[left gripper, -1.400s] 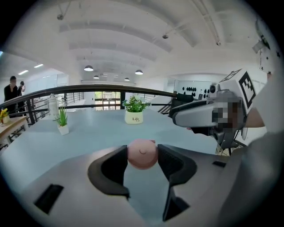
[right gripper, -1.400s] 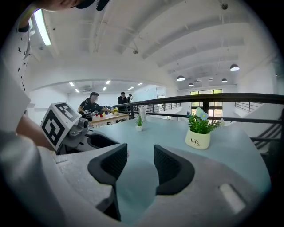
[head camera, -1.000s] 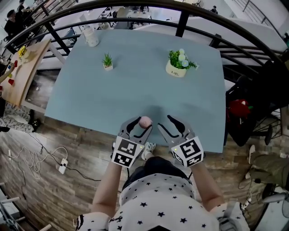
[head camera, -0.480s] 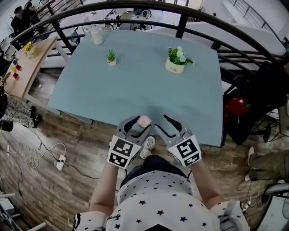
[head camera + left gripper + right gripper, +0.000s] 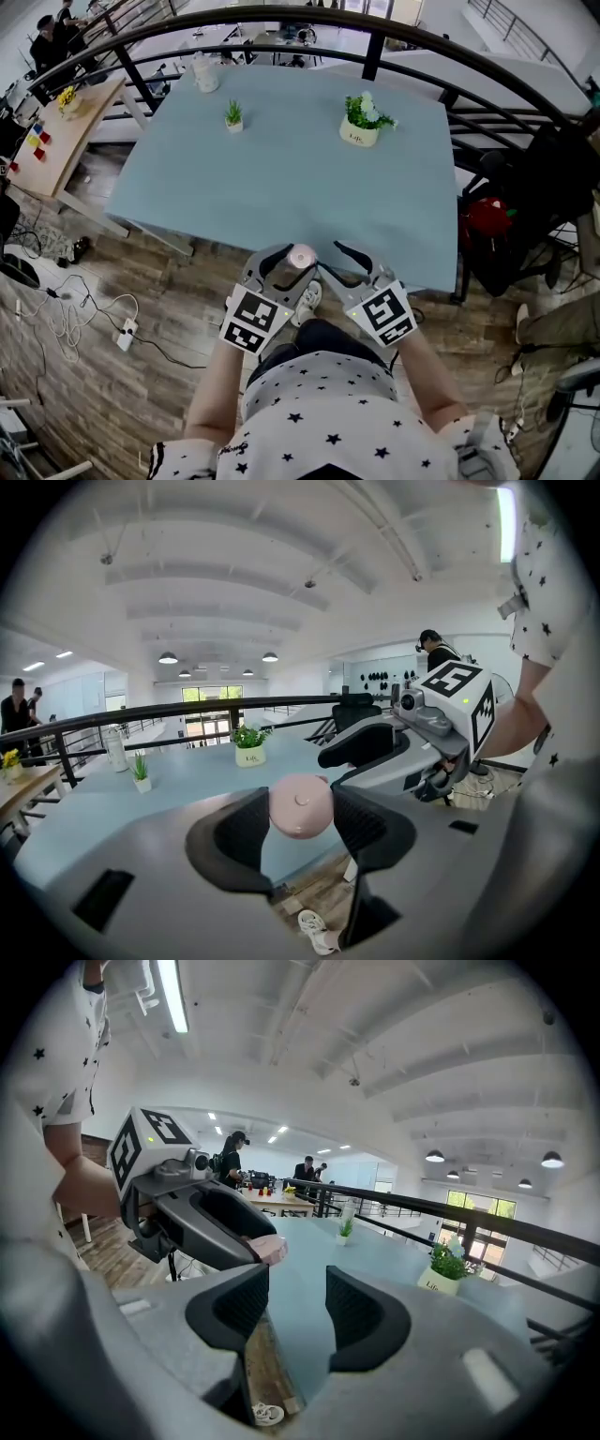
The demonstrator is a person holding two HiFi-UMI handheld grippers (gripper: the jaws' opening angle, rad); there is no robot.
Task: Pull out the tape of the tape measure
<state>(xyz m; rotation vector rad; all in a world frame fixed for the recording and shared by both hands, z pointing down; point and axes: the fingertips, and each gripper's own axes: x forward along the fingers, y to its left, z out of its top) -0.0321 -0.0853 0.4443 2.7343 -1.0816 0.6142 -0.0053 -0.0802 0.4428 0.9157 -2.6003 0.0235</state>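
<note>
A small round pink tape measure sits between the jaws of my left gripper, which is shut on it just above the near edge of the light blue table. In the left gripper view the pink case is pressed between both black pads of that left gripper; no tape shows outside it. My right gripper hangs close to the right of it, open and empty. From the right gripper view the left gripper and the pink case lie just to the left.
A white pot with flowers and a small green plant stand at the far side of the table, a white jar at its far left corner. A black railing curves behind. Wooden floor with cables lies below; a dark chair is at the right.
Both grippers have drawn back together toward the person, from over the table to its near edge. The pink tape measure stays held in the left gripper; the right stays open.
</note>
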